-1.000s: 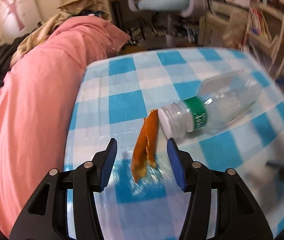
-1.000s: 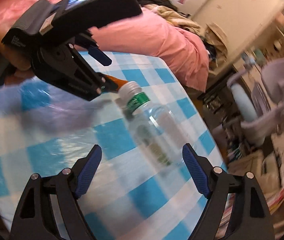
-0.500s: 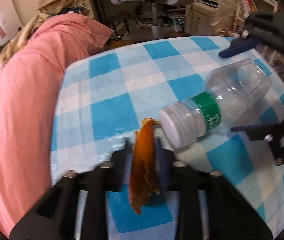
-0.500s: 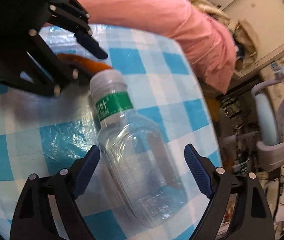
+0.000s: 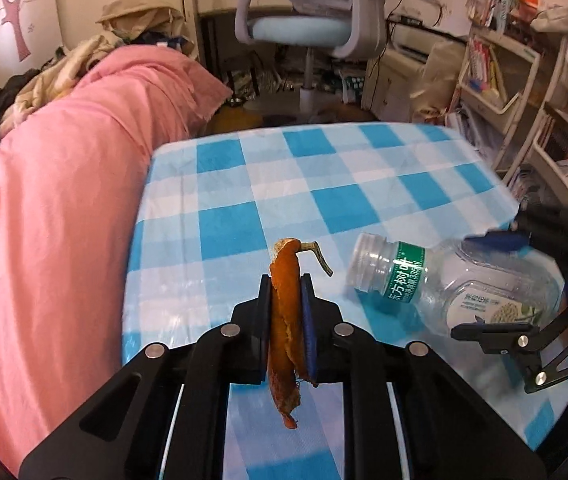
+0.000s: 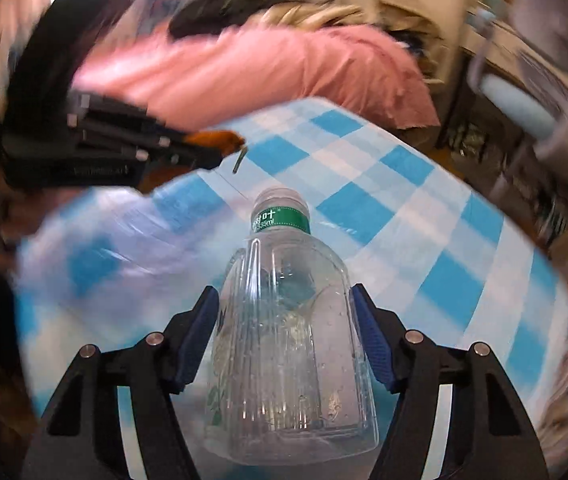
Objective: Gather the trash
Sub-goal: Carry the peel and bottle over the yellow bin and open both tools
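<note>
My left gripper (image 5: 286, 286) is shut on a strip of orange peel (image 5: 284, 320), which is held upright just above the blue-checked tablecloth (image 5: 324, 184). The peel's stem end sticks out past the pads. A clear plastic bottle (image 5: 444, 284) with a green neck band lies on its side on the cloth, to the right of the peel. My right gripper (image 6: 284, 312) straddles the bottle (image 6: 284, 340) at its widest part. Its jaws are closing, and the blue pads (image 6: 368, 332) are right beside the bottle's walls. In the right wrist view, the left gripper (image 6: 204, 152) and peel (image 6: 220, 138) hover at upper left.
A pink blanket (image 5: 64, 200) lies heaped against the table's left edge. Past the far edge stands a pale office chair (image 5: 304, 28). White shelves (image 5: 524, 80) with books line the right side. The right gripper (image 5: 464, 284) occupies the table's right end.
The left gripper closed on the peel and lifted it off the cloth. The right gripper rolled, came in around the bottle's body, and its jaws narrowed.
</note>
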A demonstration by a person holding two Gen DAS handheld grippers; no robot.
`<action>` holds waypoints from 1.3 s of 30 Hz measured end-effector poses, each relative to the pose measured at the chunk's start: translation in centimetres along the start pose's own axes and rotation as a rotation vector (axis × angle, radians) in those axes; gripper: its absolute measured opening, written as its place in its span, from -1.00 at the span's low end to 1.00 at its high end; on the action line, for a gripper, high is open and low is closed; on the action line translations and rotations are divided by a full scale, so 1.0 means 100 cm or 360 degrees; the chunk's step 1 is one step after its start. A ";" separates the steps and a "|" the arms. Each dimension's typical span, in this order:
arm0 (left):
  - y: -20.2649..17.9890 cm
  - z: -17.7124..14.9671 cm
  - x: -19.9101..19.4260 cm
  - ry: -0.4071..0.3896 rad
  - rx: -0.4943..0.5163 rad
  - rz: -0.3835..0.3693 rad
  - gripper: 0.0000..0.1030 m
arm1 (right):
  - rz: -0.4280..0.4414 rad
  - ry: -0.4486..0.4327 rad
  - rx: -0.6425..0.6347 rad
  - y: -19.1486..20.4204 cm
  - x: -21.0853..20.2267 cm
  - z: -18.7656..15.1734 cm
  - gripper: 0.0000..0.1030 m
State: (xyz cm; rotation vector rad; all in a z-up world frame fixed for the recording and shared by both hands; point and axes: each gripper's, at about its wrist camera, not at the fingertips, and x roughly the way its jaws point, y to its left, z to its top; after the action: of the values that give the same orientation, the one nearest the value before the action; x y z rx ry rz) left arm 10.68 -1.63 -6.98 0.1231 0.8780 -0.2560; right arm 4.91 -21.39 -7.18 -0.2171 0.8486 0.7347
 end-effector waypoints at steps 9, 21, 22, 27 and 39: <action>-0.016 -0.045 -0.045 -0.0027 -0.0001 0.0009 -0.74 | -0.0102 0.0229 -0.0051 0.041 0.008 -0.028 0.08; -0.021 -0.064 -0.081 -0.0115 0.0003 0.0044 -0.74 | 0.0049 0.0002 0.0199 0.042 -0.031 -0.030 0.07; -0.021 -0.064 -0.084 -0.0125 0.0002 0.0046 -0.74 | 0.0073 -0.0026 0.0214 0.044 -0.035 -0.030 0.07; -0.018 -0.068 -0.100 -0.0176 -0.0038 0.0063 -0.74 | 0.0248 -0.0170 0.0291 0.064 -0.053 -0.030 0.07; 0.029 -0.132 -0.153 -0.0201 -0.0362 0.0162 -0.74 | 0.0546 -0.0005 0.0231 0.177 -0.033 -0.081 0.08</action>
State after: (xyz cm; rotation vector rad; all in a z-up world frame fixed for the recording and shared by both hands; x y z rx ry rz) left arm -7.64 6.54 -3.51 -0.0594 0.7671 -0.0671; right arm -13.22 -13.69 -8.20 0.0623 0.9440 0.9873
